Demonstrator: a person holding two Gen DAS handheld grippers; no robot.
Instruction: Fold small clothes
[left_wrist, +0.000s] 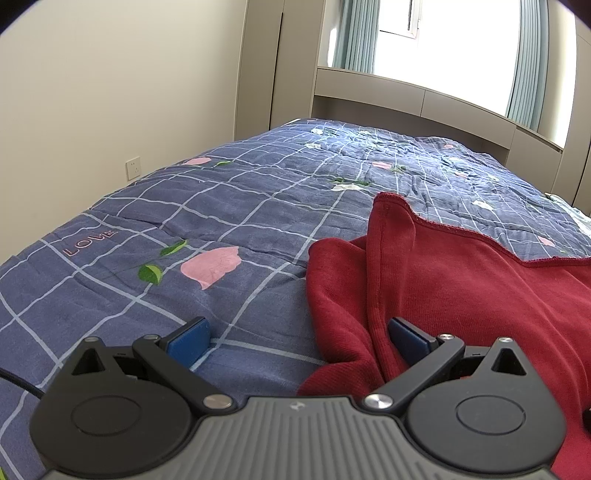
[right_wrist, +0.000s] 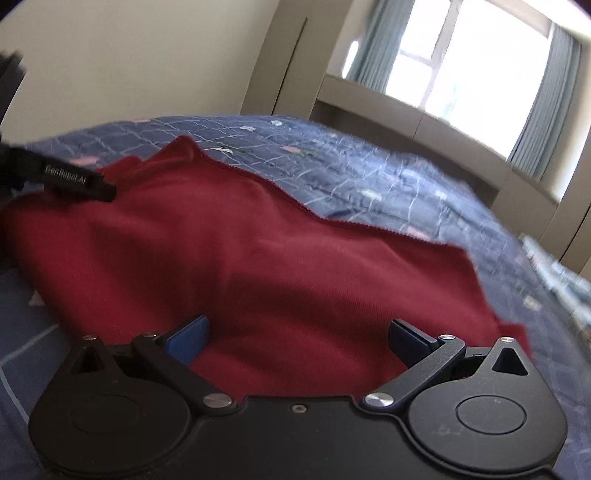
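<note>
Both grippers are low over the bed. The red garment (left_wrist: 461, 295) lies rumpled on the blue checked quilt (left_wrist: 184, 206), its hemmed edge toward the window (right_wrist: 461, 62). The left gripper (left_wrist: 299, 341) has its jaws spread wide, straddling the garment's left edge, one blue pad (left_wrist: 190, 341) over bare quilt, the other over red cloth. The right gripper (right_wrist: 299, 341) is released too, jaws wide above the garment's near side. Beyond, a beige headboard shelf (left_wrist: 406, 96), teal curtains (left_wrist: 354, 33), and a wall socket (left_wrist: 133, 168).
</note>
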